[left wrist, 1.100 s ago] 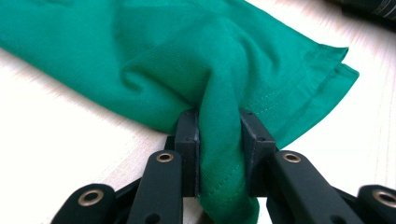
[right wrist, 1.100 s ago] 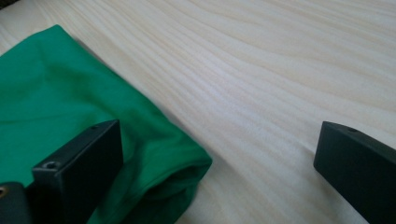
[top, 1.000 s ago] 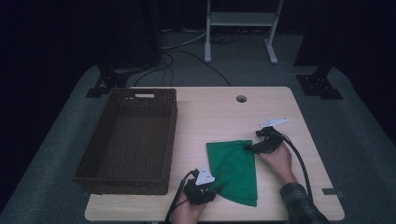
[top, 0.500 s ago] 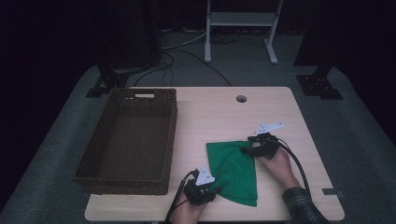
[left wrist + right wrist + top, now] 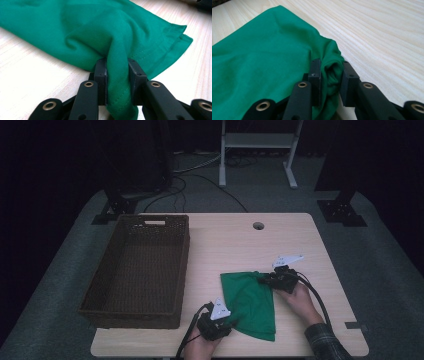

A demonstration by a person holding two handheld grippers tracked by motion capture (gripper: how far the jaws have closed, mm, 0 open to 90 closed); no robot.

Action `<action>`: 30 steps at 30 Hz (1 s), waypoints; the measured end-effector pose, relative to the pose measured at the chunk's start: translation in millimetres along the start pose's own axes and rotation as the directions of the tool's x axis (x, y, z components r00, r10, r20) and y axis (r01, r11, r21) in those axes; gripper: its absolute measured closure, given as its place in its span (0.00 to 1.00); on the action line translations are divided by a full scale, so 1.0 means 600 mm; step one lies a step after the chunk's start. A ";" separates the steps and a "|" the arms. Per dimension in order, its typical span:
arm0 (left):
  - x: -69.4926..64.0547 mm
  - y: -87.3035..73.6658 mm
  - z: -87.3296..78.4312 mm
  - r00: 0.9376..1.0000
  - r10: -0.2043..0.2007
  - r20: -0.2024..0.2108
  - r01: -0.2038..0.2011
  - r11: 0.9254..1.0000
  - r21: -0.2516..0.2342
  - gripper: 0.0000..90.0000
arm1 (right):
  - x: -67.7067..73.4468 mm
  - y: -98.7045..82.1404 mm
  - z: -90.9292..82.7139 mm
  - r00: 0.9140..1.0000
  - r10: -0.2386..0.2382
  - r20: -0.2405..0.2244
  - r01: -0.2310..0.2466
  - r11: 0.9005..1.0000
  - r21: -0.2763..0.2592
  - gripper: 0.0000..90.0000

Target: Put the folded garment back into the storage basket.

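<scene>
The surface (image 5: 210,245) is a pale wood top. On its left half stands a dark woven basket (image 5: 137,270), open and with nothing in it.

The green cloth (image 5: 250,297) lies to the right of the basket, near the front edge, partly folded and flat apart from the two gripped points.

The left hand-held gripper (image 5: 222,322) sits at the cloth's near left corner. In the left gripper view its jaws are nearly closed on a bunched fold of hemmed fabric (image 5: 117,75), which passes through and hangs out behind the pads.

The right hand-held gripper (image 5: 272,280) sits at the far right corner. Its jaws have just been closing. In the right gripper view they pinch a small crumpled tuck of cloth (image 5: 330,72), again at a narrow opening.

Risks from here:
- The right grip takes only a shallow bite close to the edge. A sharp lift could probably pull the tuck free.
- Uneven lifting would let the loose middle sag and drag on the surface.
- Carrying low toward the basket could snag cloth on its rim.
</scene>
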State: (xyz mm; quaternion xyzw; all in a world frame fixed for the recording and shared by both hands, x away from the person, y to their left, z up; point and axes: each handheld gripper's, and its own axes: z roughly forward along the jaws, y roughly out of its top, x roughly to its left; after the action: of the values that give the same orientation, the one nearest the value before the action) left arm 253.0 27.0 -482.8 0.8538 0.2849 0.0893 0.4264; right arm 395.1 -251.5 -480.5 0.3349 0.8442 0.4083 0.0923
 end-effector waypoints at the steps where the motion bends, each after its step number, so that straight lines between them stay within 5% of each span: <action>1: -0.002 0.000 0.000 1.000 0.011 -0.009 -0.011 1.000 -0.003 0.82 | 0.001 0.001 0.000 1.000 0.018 0.003 -0.018 1.000 0.002 0.84; 5: -0.007 0.001 0.001 0.998 0.009 -0.059 -0.009 1.000 -0.016 0.84 | 0.004 0.002 0.000 0.999 0.050 0.020 -0.050 0.999 0.006 0.84; 11: -0.002 0.001 -0.004 0.997 -0.031 -0.066 0.025 0.996 -0.083 0.84 | 0.012 0.010 0.003 0.996 0.068 0.059 -0.070 0.997 0.032 0.85; 20: -0.003 0.003 -0.005 0.995 -0.017 -0.097 0.002 0.989 -0.149 0.85 | 0.021 0.021 0.005 0.992 0.082 0.091 -0.088 0.994 0.070 0.85; 30: -0.003 0.002 -0.008 0.989 0.004 -0.146 -0.048 0.954 -0.296 0.85 | 0.043 0.030 0.013 0.993 0.075 0.095 -0.084 0.992 0.097 0.85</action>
State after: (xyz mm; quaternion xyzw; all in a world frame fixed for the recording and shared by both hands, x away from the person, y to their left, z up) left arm 250.3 28.8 -478.5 0.7747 0.2871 0.1982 0.5274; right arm 387.4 -222.1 -468.8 0.3908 0.8446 0.3527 0.0974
